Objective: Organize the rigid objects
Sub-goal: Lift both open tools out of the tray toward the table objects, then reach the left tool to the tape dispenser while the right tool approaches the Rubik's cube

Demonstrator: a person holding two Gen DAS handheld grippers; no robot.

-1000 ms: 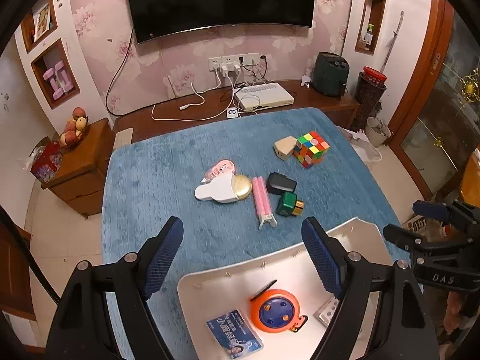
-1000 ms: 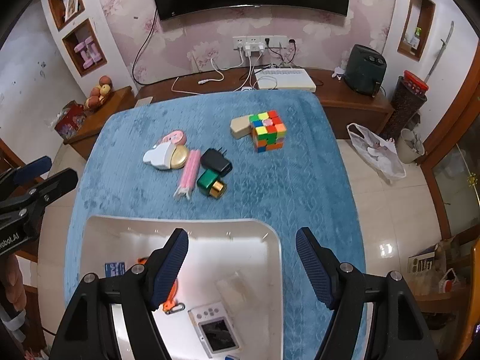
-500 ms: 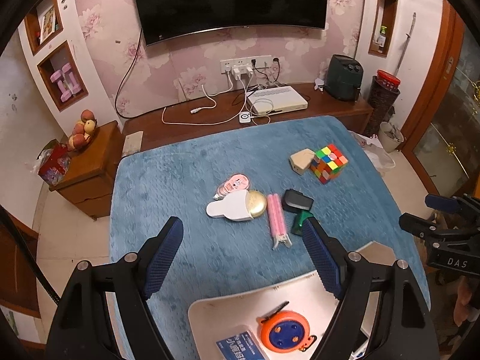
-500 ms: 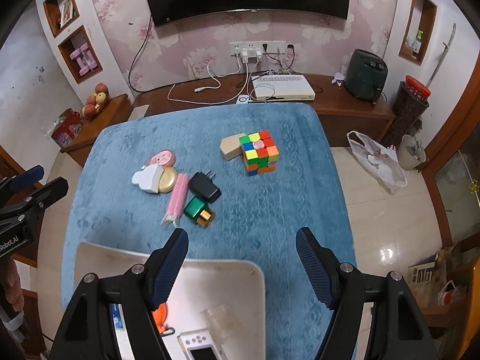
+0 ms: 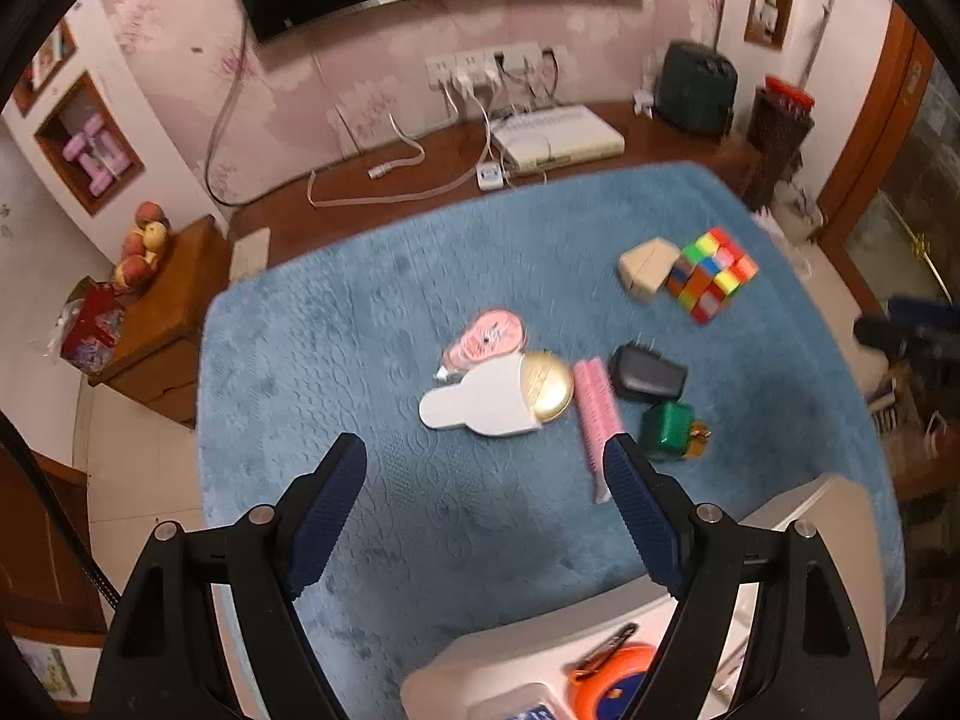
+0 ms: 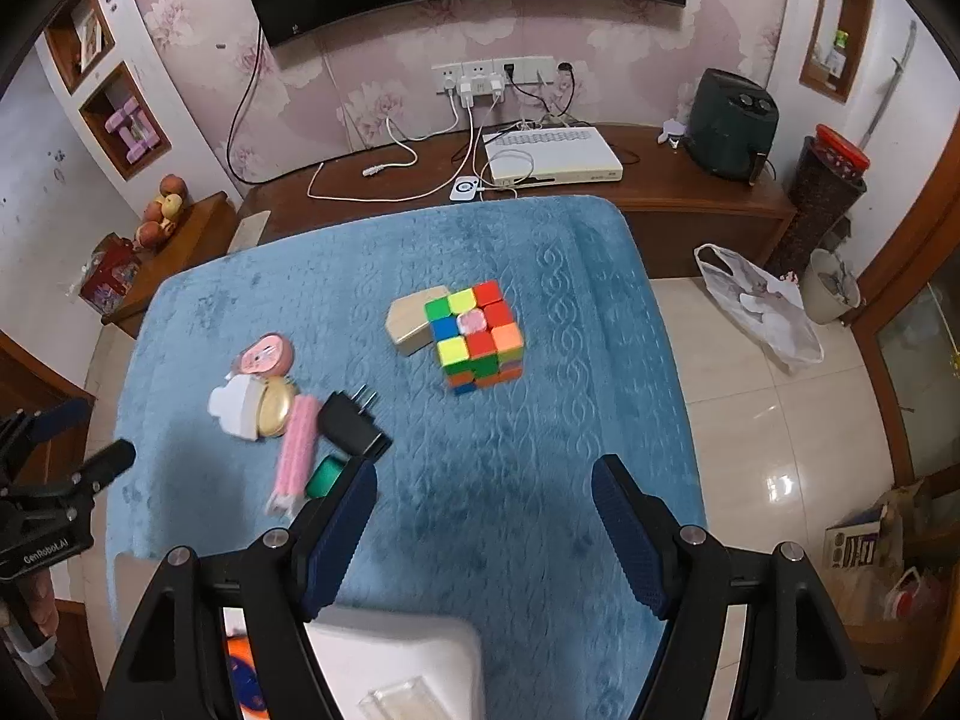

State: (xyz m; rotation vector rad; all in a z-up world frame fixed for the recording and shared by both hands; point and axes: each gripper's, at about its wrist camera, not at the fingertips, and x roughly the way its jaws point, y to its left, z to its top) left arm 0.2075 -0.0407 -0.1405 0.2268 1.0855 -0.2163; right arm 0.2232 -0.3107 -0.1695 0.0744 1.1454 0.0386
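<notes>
Left-wrist and right-wrist views over the blue-covered counter (image 6: 540, 450). My left tool (image 5: 483, 471) hangs with its jaws spread wide and nothing between them; my right tool (image 6: 483, 495) is likewise wide apart and holds nothing.

Landmark: the Rubik's cube (image 6: 477, 336), near the middle of the counter. A beige block (image 6: 411, 324) touches its left side. Nearer me and to the left of the cube lies a cluster: a black plug adapter (image 6: 351, 426), a pink comb (image 6: 297, 450) just beside the adapter, a green box with a gold end (image 5: 669, 438) on the near side of the adapter, a white piece with a gold disc (image 5: 501, 402) just left of the comb, and a pink round case (image 5: 486, 339) touching that white piece on its far side.

The white tray (image 5: 798, 510) sits at the counter's near edge, well apart from the cube; an orange tape measure (image 5: 612, 678) lies in it, partly cut off by the frame. The left-wrist view is blurred.
</notes>
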